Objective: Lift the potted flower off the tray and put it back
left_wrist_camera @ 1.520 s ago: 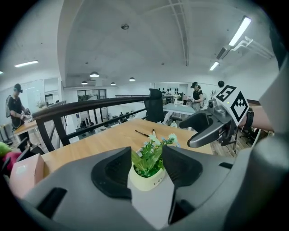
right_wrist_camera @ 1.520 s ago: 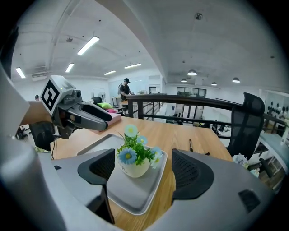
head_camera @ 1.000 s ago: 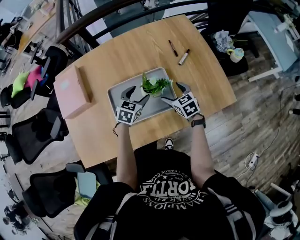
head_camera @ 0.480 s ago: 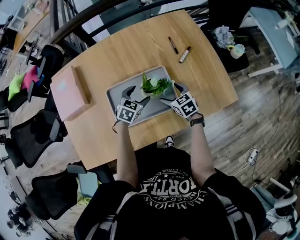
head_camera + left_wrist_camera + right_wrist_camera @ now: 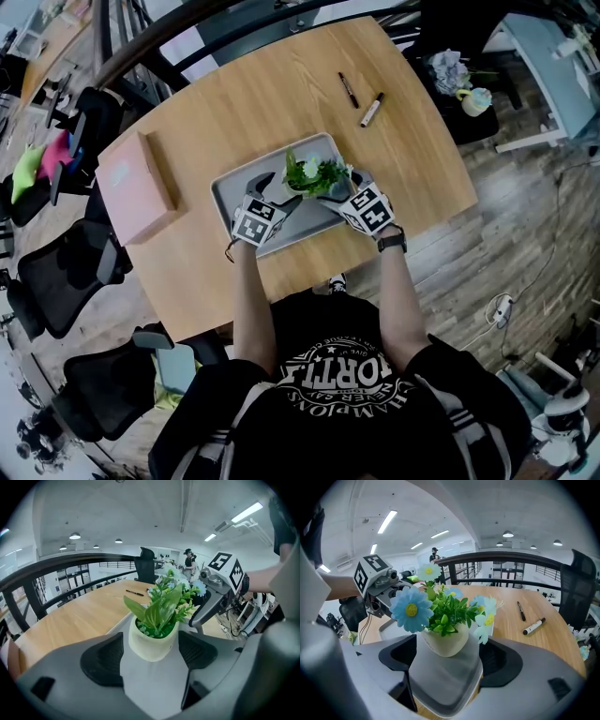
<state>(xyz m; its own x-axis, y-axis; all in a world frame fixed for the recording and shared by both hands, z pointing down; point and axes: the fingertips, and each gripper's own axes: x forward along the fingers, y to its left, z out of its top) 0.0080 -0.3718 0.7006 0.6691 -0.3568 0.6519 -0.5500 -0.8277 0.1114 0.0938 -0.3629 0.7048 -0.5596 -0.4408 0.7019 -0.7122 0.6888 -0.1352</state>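
Note:
The potted flower (image 5: 312,173), green leaves with pale blue blooms in a cream pot, stands at the right end of the grey tray (image 5: 239,186). My left gripper (image 5: 277,191) comes at it from the near left and my right gripper (image 5: 339,186) from the near right. In the left gripper view the pot (image 5: 152,641) sits on the tray between the wide-open jaws of the left gripper (image 5: 150,657), with a gap at each pad. In the right gripper view the pot (image 5: 445,641) stands between the spread jaws of the right gripper (image 5: 447,660), untouched.
A pink box (image 5: 136,183) lies on the wooden table (image 5: 272,103) left of the tray. Two markers (image 5: 348,89) (image 5: 371,110) lie beyond the tray. The table's near edge runs just behind the grippers. Office chairs (image 5: 66,272) stand at the left.
Both grippers have sunk and moved in toward the pot, so their jaws now flank it from either side. The pot and tray have not moved.

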